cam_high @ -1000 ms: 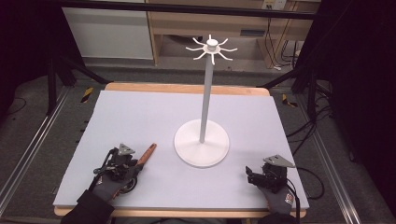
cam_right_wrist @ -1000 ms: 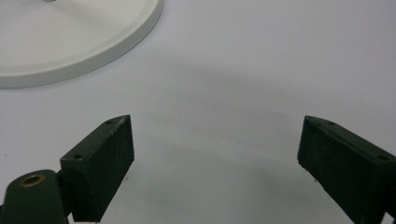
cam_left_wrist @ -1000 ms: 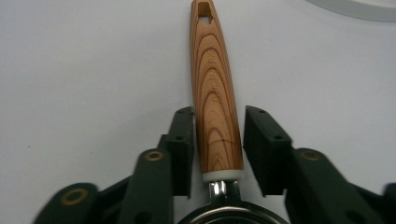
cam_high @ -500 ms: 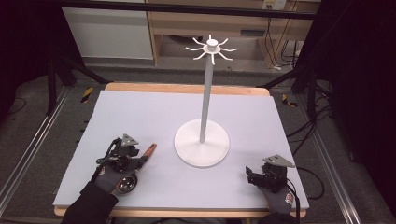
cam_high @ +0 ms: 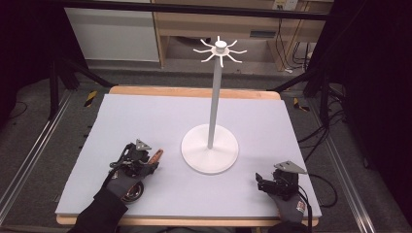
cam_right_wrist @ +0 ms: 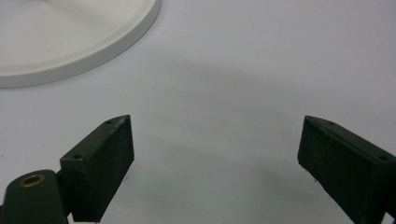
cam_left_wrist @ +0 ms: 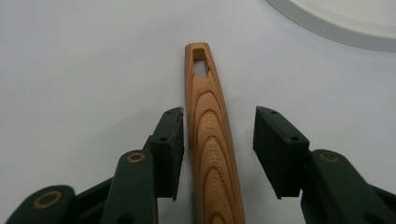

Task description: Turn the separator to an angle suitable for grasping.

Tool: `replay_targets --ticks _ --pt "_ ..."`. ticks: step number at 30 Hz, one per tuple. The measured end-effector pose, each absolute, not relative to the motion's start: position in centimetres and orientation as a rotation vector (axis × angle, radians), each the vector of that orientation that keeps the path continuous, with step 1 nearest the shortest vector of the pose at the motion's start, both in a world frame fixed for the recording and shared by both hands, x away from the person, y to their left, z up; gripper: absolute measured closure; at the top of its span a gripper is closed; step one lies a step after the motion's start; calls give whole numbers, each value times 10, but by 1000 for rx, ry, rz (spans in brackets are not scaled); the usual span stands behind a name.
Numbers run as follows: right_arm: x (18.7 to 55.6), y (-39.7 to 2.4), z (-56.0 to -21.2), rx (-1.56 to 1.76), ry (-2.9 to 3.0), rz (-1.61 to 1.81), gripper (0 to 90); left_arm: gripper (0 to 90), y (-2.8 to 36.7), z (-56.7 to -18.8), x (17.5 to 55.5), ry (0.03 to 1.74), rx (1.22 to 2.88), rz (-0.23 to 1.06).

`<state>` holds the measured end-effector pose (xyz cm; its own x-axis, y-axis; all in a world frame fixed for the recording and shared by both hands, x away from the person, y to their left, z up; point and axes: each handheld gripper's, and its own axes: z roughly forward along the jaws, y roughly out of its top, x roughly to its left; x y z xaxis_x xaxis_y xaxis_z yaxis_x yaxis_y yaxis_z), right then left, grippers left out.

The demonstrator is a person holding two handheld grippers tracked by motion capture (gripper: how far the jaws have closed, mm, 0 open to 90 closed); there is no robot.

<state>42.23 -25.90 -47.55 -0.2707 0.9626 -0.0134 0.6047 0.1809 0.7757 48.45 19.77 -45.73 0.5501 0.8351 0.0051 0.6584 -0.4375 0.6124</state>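
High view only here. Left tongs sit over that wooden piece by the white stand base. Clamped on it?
Observer: No. The left tongs have just been opening. The wooden handle lies between the pads, with a clear gap on one side.
Operator: Anything at the handle's tip?
Observer: A slot is cut through the far end, which points toward the stand base.
Operator: Right tongs?
Observer: The right tongs are open wide over bare table, nothing between them.

Obstacle: white stand [cam_high: 210,154] is occupying the mat's [cam_high: 145,121] centre.
Free room: bare mat is lying open around it.
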Motion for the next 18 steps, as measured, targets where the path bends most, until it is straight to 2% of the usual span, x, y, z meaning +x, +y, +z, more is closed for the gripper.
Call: replay_targets --ticks 18 --pt "422 -259 -476 1469 1952 917 110 624 199 -463 489 1245 2247 403"
